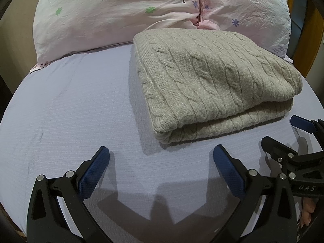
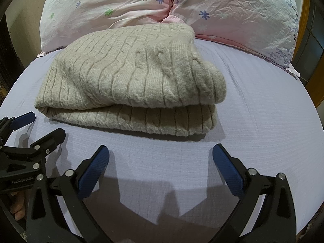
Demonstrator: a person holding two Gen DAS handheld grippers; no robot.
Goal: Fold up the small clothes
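Looks like you're basically done folding, since both your left gripper (image 1: 161, 154) and right gripper (image 2: 161, 152) hang spread wide and empty, with the beige sweater (image 1: 212, 81) lying doubled over on the sheet (image 1: 70, 111) just ahead of them.

The sweater (image 1: 212, 77) (image 2: 129, 81) is beige cable-knit, folded into a thick rectangular bundle with its top layer doubled over the lower one. It lies flat on the bed (image 1: 70, 111) (image 2: 263, 111), its far edge touching the pillows (image 1: 121, 14) (image 2: 232, 10).
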